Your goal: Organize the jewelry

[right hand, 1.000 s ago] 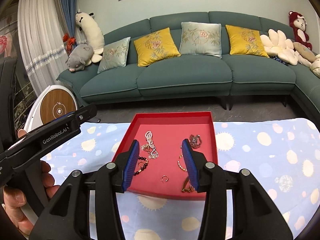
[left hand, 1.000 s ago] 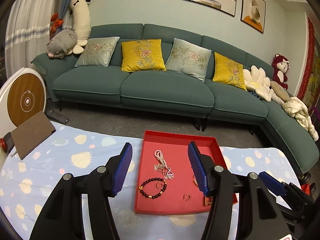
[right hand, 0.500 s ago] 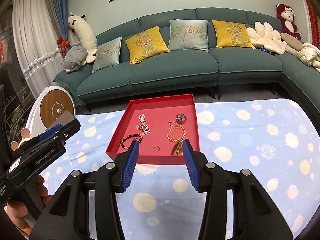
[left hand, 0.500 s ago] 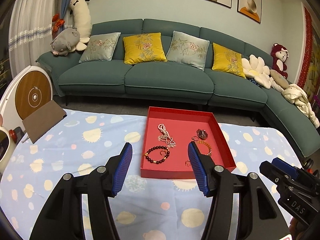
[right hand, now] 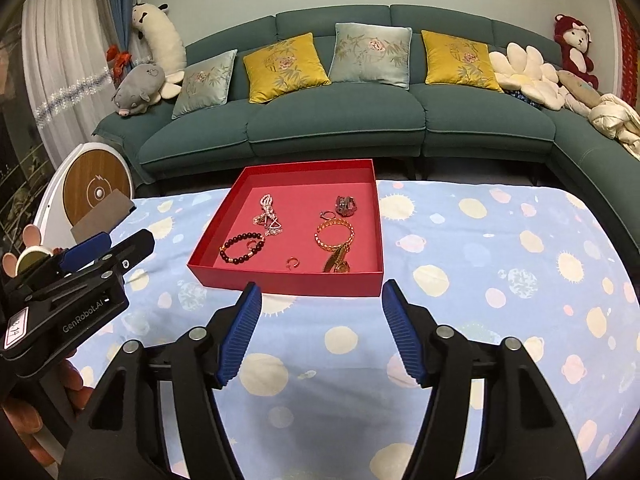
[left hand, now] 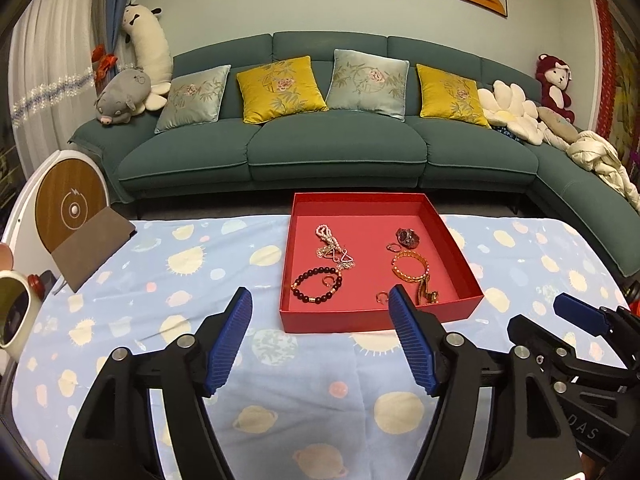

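Observation:
A red tray [left hand: 368,320] [right hand: 280,280] sits on the blue patterned cloth at the table's far middle. In it lie a pearl necklace [left hand: 329,240] [right hand: 267,210], a dark bead bracelet [left hand: 316,284] [right hand: 242,249], a gold bangle [left hand: 410,266] [right hand: 335,234], a dark brooch [left hand: 407,237] [right hand: 346,205] and small rings [left hand: 382,297] [right hand: 293,262]. My left gripper [left hand: 320,304] is open and empty, in front of the tray. My right gripper [right hand: 320,296] is open and empty, also in front of it.
A brown notebook [left hand: 94,246] lies at the table's left edge beside a round white device [left hand: 70,204]. A white mug [left hand: 12,312] stands at the near left. A teal sofa [left hand: 332,152] with cushions runs behind the table. The other gripper shows at the right of the left wrist view [left hand: 580,344].
Both grippers have pulled back from over the tray towards the near side of the table. The tray now lies wholly beyond the fingertips. Jaws stay open.

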